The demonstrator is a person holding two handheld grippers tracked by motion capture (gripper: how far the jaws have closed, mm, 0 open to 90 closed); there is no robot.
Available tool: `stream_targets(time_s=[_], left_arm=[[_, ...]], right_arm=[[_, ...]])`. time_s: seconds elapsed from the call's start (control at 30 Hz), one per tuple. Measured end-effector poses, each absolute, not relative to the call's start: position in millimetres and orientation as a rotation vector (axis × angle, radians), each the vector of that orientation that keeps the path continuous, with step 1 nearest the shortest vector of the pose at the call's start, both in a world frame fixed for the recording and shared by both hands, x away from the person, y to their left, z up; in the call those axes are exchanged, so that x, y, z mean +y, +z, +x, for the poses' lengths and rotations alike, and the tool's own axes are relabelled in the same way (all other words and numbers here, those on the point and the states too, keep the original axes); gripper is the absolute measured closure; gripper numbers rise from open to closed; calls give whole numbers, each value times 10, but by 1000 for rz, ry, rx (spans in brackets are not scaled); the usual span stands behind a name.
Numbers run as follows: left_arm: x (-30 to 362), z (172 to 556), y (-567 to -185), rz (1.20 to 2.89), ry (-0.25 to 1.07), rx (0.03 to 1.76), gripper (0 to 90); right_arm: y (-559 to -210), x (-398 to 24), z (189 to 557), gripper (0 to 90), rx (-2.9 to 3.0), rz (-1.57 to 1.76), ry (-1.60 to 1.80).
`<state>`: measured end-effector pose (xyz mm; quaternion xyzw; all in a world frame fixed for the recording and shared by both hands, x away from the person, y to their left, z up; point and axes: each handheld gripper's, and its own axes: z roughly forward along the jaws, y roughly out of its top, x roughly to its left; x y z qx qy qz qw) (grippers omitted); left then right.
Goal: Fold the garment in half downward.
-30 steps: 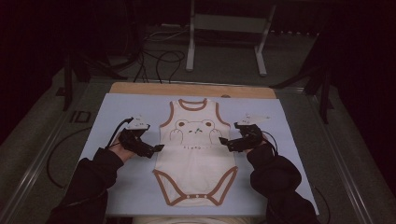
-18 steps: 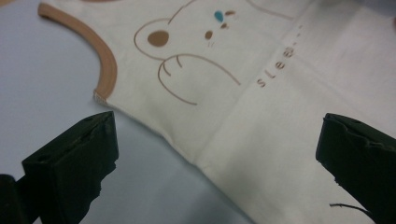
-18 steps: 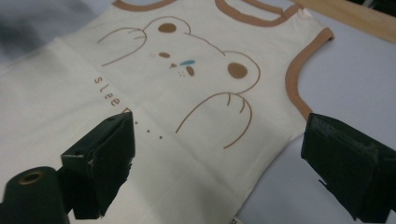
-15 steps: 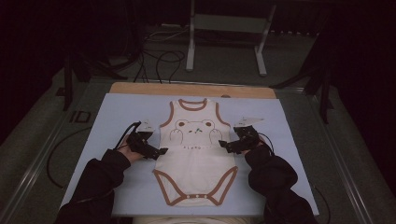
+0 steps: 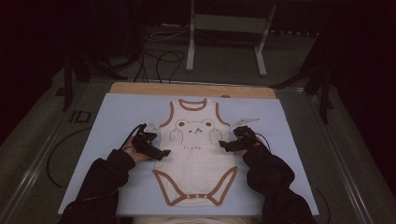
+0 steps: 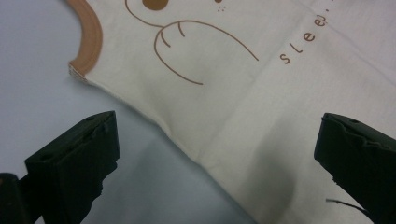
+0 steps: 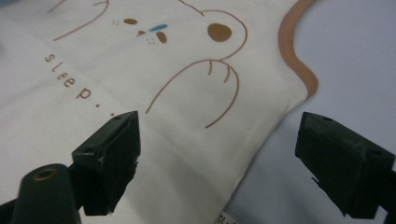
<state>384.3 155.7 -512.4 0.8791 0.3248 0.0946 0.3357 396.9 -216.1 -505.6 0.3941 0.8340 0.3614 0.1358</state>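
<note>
Item count, referenced to the bodysuit [image 5: 196, 154]:

- Bodysuit: one, cream with brown trim, flat on the mat.
- Bear print [image 5: 194, 129]: one, on the bodysuit's chest.
- Mat [image 5: 116, 116]: one, pale blue, under the bodysuit.
- Counter [image 5: 140, 88]: one, its wooden edge beyond the bodysuit's neck.
- Claws: two. Left claw [image 5: 164, 152] at the bodysuit's left side seam, right claw [image 5: 223, 145] at its right side seam.
- Sleeves: two, dark.

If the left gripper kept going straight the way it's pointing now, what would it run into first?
Most likely the side edge of the cream bodysuit. The left gripper has open jaws straddling that edge just below the brown-trimmed armhole, with the pale blue mat beneath. How far off it is remains unclear.
</note>
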Motion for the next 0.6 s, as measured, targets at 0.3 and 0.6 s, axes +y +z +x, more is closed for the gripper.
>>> stream_targets(time_s=[0.3, 0.6], left_arm=[[1567, 3911, -5177, 2292, 244, 915, 197], [1590, 3978, -5157, 2279, 262, 955, 408]], right_arm=[[-5109, -2150, 4062, 293, 2407, 1182, 1010], [-5159, -2091, 4114, 429, 2419, 1217, 935]])
